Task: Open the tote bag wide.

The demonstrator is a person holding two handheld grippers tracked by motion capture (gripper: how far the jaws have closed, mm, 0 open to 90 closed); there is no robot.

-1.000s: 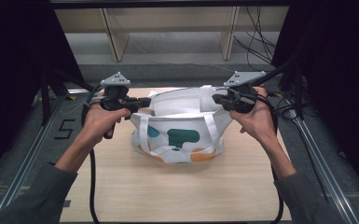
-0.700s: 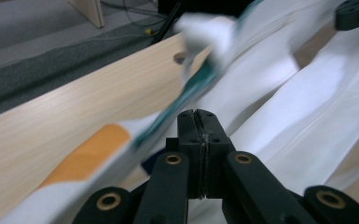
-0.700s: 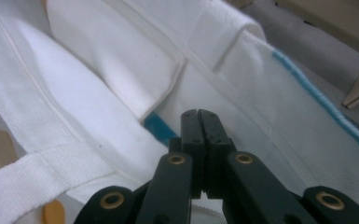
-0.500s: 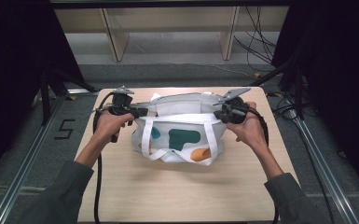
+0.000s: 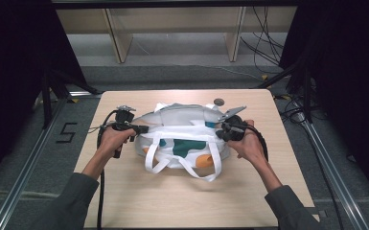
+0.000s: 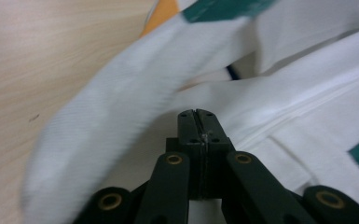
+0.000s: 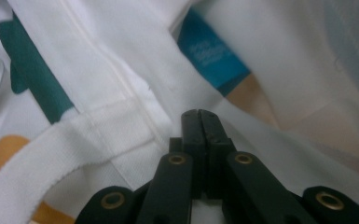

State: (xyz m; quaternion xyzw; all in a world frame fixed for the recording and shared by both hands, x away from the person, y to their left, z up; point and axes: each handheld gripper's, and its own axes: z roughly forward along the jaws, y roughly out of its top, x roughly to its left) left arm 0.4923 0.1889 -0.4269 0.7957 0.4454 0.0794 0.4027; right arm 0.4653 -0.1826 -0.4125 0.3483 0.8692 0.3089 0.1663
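Directly ahead of the left gripper (image 5: 141,128) fingertips, the white tote bag (image 5: 182,143) blocks the way, and its fabric likewise walls in the right gripper (image 5: 220,130). Behind each gripper's fingers, bare wooden table (image 5: 182,201) lies open toward both side edges. A small round disc (image 5: 218,101) sits just beyond the right fingertips, past the bag.

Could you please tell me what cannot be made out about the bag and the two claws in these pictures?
- Inside of the bag: hidden in the high view by its own folded cloth.
- Whether the left claw pinches cloth: its shut jaws hide it.
- Same for the right claw.
- Print on the blue tag: blurred in the right gripper view.
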